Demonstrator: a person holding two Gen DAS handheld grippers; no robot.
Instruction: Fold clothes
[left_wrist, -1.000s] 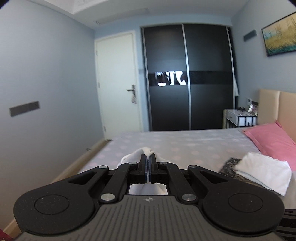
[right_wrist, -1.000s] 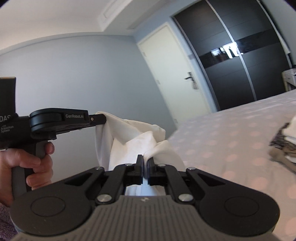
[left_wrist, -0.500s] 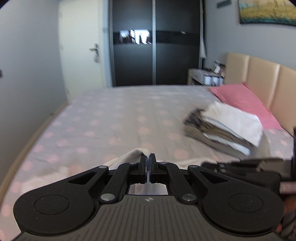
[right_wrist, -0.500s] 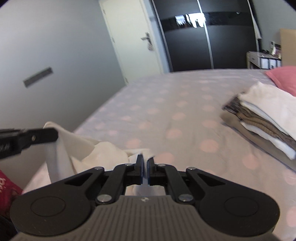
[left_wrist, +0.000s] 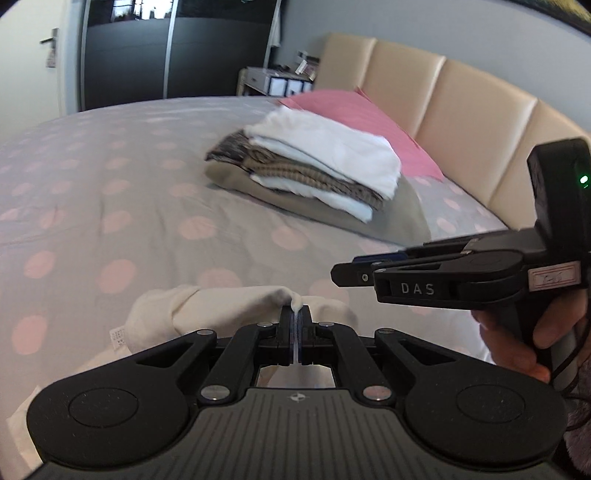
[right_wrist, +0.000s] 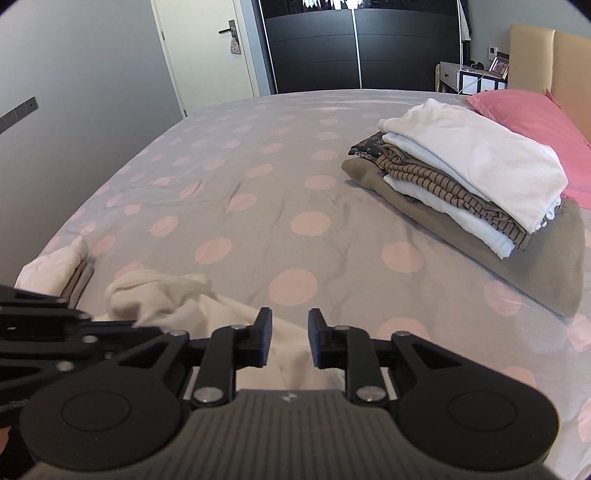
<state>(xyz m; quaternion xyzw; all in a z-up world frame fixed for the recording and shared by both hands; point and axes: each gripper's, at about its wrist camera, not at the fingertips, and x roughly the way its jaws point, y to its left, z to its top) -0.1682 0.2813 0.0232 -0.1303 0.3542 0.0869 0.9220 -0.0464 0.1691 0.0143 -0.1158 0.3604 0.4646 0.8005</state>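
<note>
A cream garment (left_wrist: 207, 306) lies bunched on the near edge of the polka-dot bed (left_wrist: 147, 192). My left gripper (left_wrist: 295, 317) is shut on a fold of it, low over the bed. The garment also shows in the right wrist view (right_wrist: 162, 299). My right gripper (right_wrist: 290, 332) is open and empty just above the cloth; it also shows from the side in the left wrist view (left_wrist: 354, 275), to the right of the left gripper. The left gripper's fingers (right_wrist: 55, 325) show at the left edge of the right wrist view.
A stack of folded clothes (right_wrist: 465, 177) sits on the right half of the bed, next to a pink pillow (right_wrist: 532, 122) and beige headboard (left_wrist: 461, 110). Another cream cloth (right_wrist: 55, 266) lies at the bed's left edge. A dark wardrobe (right_wrist: 354, 44), door and nightstand stand beyond.
Both grippers came down from the air to the bed with the garment. The right gripper has opened and let go of the cloth. The left stays shut on it.
</note>
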